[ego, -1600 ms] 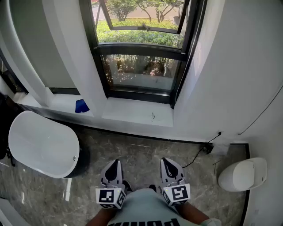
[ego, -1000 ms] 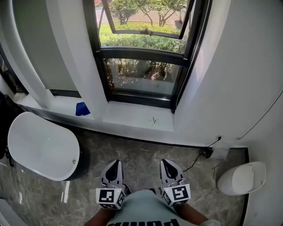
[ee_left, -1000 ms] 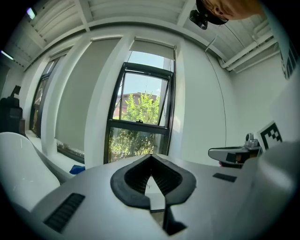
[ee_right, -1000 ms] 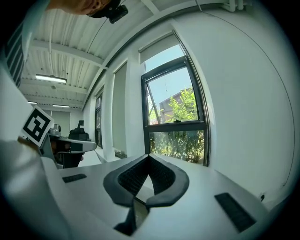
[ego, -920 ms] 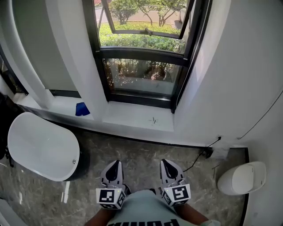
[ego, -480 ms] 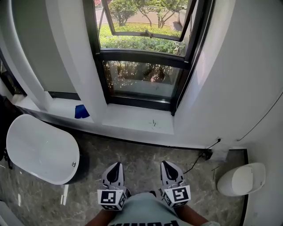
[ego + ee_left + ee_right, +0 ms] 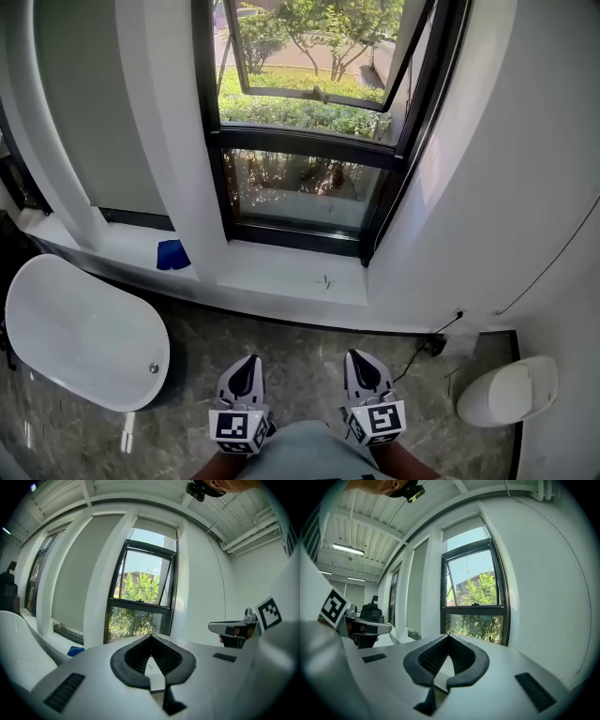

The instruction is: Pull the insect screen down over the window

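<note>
The black-framed window (image 7: 309, 141) stands straight ahead above a white sill (image 7: 281, 274); its upper sash is tilted open towards the greenery outside. In the left gripper view a pale band (image 7: 154, 527) caps the window (image 7: 143, 604); no screen covers the glass. Both grippers hang low in front of the person, well short of the window and above the floor. The left gripper (image 7: 247, 362) and the right gripper (image 7: 355, 357) are shut with nothing between their jaws. The gripper views confirm this: the left gripper (image 7: 151, 637) and the right gripper (image 7: 449, 636) each point at the window (image 7: 474, 599).
A white bathtub (image 7: 84, 342) fills the lower left. A small blue thing (image 7: 172, 254) lies on the ledge left of the window. A black cable runs to a wall socket (image 7: 433, 343) at the right, beside a white rounded fixture (image 7: 506, 392). White walls flank the window.
The head view has tilted up, so more of the open sash and trees shows. Both grippers stay shut side by side and sit a little lower in the frame.
</note>
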The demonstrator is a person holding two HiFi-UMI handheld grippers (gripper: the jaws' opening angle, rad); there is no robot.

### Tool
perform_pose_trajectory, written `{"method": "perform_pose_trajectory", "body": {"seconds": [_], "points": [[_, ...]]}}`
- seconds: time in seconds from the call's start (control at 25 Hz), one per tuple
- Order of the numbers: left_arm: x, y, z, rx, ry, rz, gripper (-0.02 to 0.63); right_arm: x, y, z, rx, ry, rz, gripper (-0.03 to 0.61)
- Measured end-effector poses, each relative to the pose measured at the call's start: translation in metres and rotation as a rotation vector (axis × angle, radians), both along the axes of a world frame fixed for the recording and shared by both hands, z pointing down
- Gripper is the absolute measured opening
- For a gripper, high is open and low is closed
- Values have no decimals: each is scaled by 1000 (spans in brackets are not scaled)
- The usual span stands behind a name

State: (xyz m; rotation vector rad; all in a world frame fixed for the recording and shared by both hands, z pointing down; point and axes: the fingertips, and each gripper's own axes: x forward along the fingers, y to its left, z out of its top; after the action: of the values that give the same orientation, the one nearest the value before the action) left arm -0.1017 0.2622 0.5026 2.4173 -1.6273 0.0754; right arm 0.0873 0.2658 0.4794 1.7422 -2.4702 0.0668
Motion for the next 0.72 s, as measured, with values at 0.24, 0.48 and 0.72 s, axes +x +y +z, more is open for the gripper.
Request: {"method": "perform_pose_trajectory", "body": {"seconds": [0.24,0.48,0.72], "points": [[-33,-6,0,-1,16,14,14,-28,-8,-8,11,14,27,3],[-64,-14,-4,15,24,23,14,-48,-18,-14,25,19,61,3],[-76,-25,0,9,38,23,14,-60,-27,-14,24,33,61,3]]}}
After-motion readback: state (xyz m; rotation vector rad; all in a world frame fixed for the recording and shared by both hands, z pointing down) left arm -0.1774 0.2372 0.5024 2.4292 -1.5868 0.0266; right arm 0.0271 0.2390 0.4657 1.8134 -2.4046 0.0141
